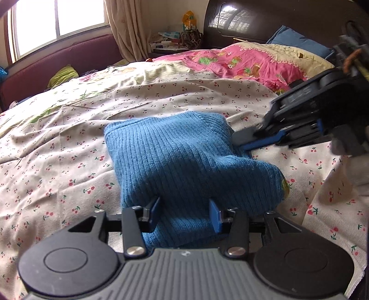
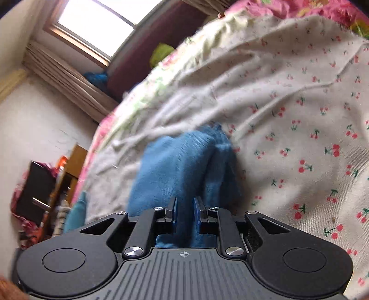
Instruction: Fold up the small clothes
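A blue ribbed knit sweater (image 1: 175, 157) lies folded into a compact bundle on the cherry-print sheet (image 1: 69, 150). My left gripper (image 1: 185, 213) stands open at the bundle's near edge, and the knit runs between and under its blue-padded fingers (image 1: 155, 211). My right gripper (image 1: 242, 142) comes in from the right with its tips at the bundle's right edge. In the right wrist view, the right gripper (image 2: 185, 211) has its jaws narrow, and the blue sweater (image 2: 180, 166) fills the gap between the pads. That view is blurred.
A pink floral quilt (image 1: 242, 62) and a blue pillow (image 1: 297, 41) lie at the bed's head under a dark headboard (image 1: 265, 18). Behind the bed stand a cluttered nightstand (image 1: 175, 41) and a maroon window bench (image 1: 57, 62). A drawer unit (image 2: 66, 175) stands beside the bed.
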The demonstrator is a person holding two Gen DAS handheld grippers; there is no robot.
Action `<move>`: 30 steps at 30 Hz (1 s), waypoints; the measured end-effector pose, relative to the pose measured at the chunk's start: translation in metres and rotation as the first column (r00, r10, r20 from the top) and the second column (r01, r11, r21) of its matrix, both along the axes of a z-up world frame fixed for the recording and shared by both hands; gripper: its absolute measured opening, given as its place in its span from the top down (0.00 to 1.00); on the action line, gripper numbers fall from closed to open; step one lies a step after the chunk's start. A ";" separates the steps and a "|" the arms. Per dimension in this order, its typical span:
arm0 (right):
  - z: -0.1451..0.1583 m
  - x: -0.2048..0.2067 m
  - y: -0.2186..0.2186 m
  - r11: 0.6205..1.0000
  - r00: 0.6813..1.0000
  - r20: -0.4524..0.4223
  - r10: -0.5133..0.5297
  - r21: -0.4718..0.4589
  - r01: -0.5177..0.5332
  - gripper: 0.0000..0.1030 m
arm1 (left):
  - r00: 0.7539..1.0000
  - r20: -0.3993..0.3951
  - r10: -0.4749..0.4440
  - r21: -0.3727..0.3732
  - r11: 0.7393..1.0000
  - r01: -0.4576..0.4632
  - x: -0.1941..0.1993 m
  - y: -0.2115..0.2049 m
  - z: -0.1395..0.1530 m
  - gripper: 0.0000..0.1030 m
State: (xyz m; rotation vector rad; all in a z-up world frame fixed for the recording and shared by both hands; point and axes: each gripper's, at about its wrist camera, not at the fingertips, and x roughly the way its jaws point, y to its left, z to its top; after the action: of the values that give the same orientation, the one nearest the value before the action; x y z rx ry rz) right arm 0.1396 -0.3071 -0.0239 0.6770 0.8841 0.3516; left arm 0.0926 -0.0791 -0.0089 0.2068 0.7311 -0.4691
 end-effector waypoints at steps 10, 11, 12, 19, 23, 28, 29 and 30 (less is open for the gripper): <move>-0.014 0.018 0.010 0.999 0.998 -0.055 0.028 0.018 -0.027 0.80 | 1.000 -0.002 0.000 -0.005 1.000 0.000 0.000 0.001 0.002 0.47; -0.014 0.016 0.006 0.999 0.998 -0.058 0.022 0.030 -0.020 0.80 | 1.000 -0.003 0.000 -0.009 1.000 0.000 -0.001 0.002 0.002 0.47; -0.015 0.014 0.002 0.999 0.998 -0.059 0.015 0.041 -0.012 0.79 | 1.000 -0.004 0.000 -0.013 1.000 0.000 -0.001 0.003 0.002 0.47; -0.023 0.018 0.001 0.996 0.995 -0.077 0.059 0.076 -0.054 0.66 | 1.000 -0.006 0.002 -0.016 1.000 -0.002 -0.001 0.003 0.002 0.47; -0.025 0.023 0.009 0.988 0.993 -0.084 0.083 0.135 -0.071 0.59 | 1.000 -0.010 0.010 -0.023 1.000 -0.010 0.000 0.003 0.002 0.47; -0.036 0.026 0.010 0.982 0.993 -0.083 0.082 0.174 -0.067 0.61 | 1.000 -0.005 0.015 -0.043 0.999 -0.016 0.000 0.006 0.005 0.47; -0.037 0.025 0.006 0.979 0.993 -0.088 0.074 0.198 -0.055 0.68 | 1.000 0.003 0.017 -0.062 0.998 -0.016 -0.001 0.008 0.008 0.47; -0.039 0.023 0.003 0.973 0.994 -0.096 0.054 0.230 -0.031 0.73 | 1.000 0.014 0.018 -0.083 0.996 -0.017 -0.001 0.010 0.011 0.47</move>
State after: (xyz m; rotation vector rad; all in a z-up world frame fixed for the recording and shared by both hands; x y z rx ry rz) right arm 0.1622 -0.3045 -0.0628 0.8961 0.9650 0.4653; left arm 0.0912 -0.0692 0.0022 0.1262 0.6968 -0.4796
